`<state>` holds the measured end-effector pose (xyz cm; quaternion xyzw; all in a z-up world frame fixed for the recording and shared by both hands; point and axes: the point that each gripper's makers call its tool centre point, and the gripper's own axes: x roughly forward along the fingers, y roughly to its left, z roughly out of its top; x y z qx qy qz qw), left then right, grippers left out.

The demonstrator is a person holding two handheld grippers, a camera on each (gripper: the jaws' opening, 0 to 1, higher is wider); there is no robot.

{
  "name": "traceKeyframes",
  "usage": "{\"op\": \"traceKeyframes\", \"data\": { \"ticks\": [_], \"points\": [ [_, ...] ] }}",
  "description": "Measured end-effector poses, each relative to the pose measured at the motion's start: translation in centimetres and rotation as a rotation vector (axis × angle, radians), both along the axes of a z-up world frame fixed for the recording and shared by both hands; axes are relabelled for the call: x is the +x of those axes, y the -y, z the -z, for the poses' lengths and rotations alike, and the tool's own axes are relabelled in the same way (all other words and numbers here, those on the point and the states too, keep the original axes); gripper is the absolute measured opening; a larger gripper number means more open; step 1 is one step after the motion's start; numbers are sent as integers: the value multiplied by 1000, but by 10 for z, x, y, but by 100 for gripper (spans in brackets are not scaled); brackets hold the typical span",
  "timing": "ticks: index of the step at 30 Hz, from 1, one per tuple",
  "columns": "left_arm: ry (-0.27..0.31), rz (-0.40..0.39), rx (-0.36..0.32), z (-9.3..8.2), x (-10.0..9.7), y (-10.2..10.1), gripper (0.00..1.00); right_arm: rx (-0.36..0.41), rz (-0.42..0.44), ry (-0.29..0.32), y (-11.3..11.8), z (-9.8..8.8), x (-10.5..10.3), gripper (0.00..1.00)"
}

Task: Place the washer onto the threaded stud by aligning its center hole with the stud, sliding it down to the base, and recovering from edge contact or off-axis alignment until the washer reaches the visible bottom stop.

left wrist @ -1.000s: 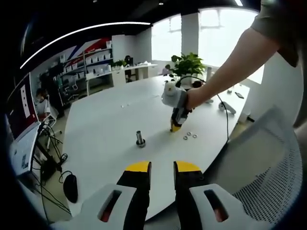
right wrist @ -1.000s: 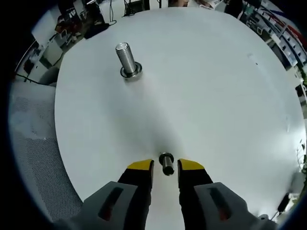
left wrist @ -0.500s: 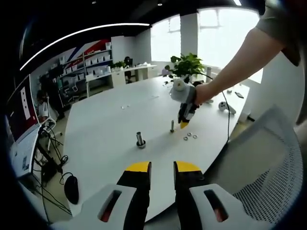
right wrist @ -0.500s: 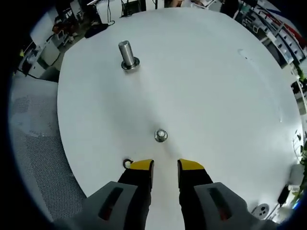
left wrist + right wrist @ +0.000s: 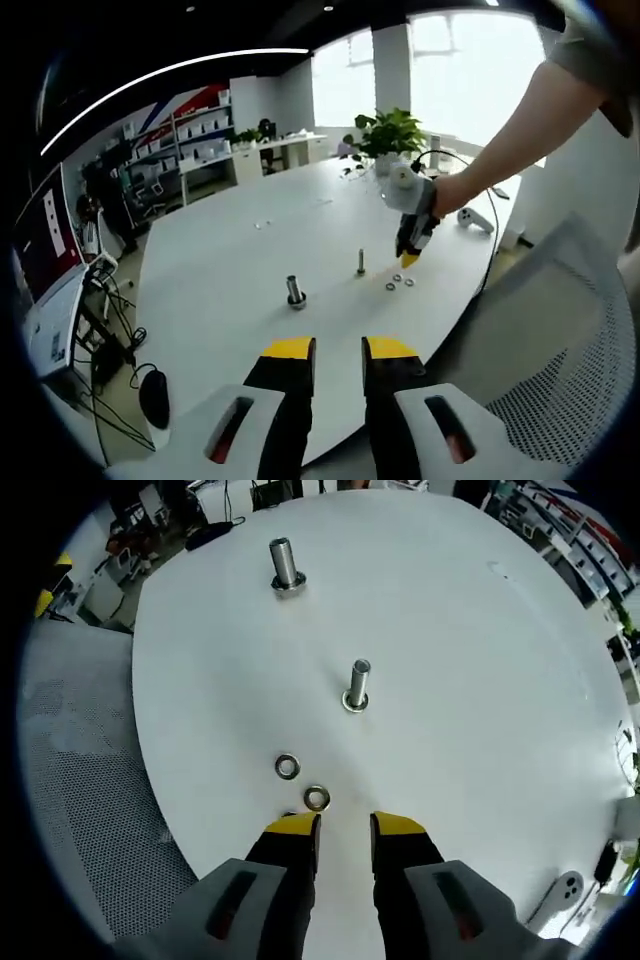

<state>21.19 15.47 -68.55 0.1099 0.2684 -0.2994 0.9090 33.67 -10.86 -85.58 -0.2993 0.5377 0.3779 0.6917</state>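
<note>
While the left gripper (image 5: 337, 348) hangs back with parted, empty jaws, the right gripper (image 5: 345, 825), likewise parted and empty, hovers over 2 flat steel ring washers (image 5: 287, 767) lying near the slim upright threaded metal stud (image 5: 357, 686) on the round white table (image 5: 480, 680).

A third small silver ring-shaped washer (image 5: 289, 815) is mostly hidden behind the right gripper's (image 5: 345, 825) yellow-tipped left jaw.

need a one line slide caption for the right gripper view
Open hand-held gripper above two loose washers on a white table, with two upright threaded studs beyond.
</note>
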Motion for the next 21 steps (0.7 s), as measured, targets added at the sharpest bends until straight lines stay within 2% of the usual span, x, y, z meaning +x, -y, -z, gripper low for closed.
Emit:
{"op": "traceKeyframes", "data": {
  "ticks": [6,11,21],
  "points": [
    [4,-2,7,0,0,-1,16,-16,-32,-14,5,7,-17,23],
    [-1,0,10,1,-1,-1,16,-4,-29,-27,5,9,-23,24],
    [9,2,12,-1,0,-1,16,31,-65,-31,-13,13,-35,24]
  ]
}}
